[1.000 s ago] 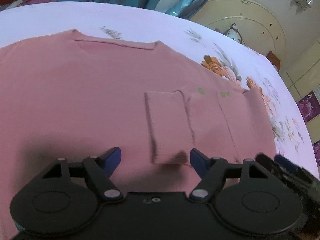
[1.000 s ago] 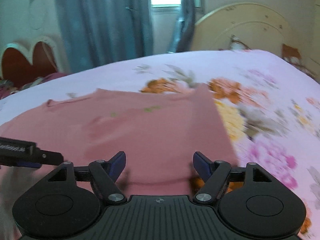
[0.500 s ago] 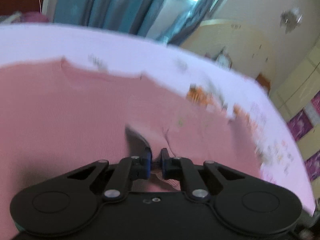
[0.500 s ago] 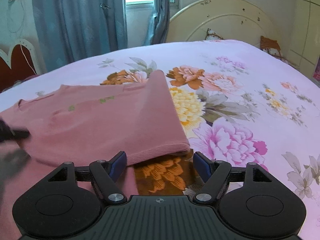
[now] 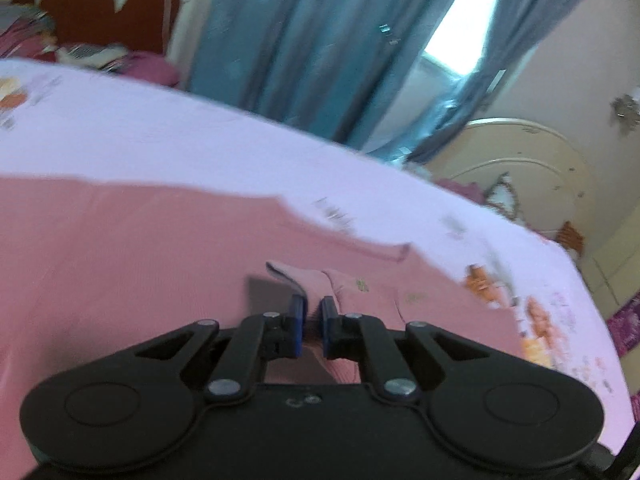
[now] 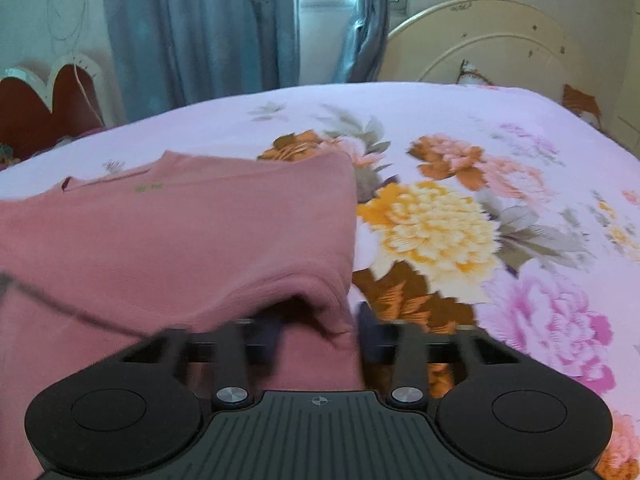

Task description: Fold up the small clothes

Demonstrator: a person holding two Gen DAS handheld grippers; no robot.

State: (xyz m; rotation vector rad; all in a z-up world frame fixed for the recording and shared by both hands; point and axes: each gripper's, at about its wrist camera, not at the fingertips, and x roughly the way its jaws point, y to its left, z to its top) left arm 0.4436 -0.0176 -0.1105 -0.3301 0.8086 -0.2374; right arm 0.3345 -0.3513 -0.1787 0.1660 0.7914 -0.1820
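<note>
Left gripper (image 5: 311, 316) clamps the pink knit sweater's (image 5: 120, 264) folded sleeve; right gripper (image 6: 318, 336), jaws closing, straddles its hem at six o'clock.

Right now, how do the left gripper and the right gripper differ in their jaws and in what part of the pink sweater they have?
The left gripper is shut, pinching a sleeve cuff lifted off the pink sweater; the right gripper has its jaws wider apart and closing around the bunched bottom corner. The left fingers look sharp; the right are blurred. Both are black with blue pads, over the flowered bedsheet.
</note>
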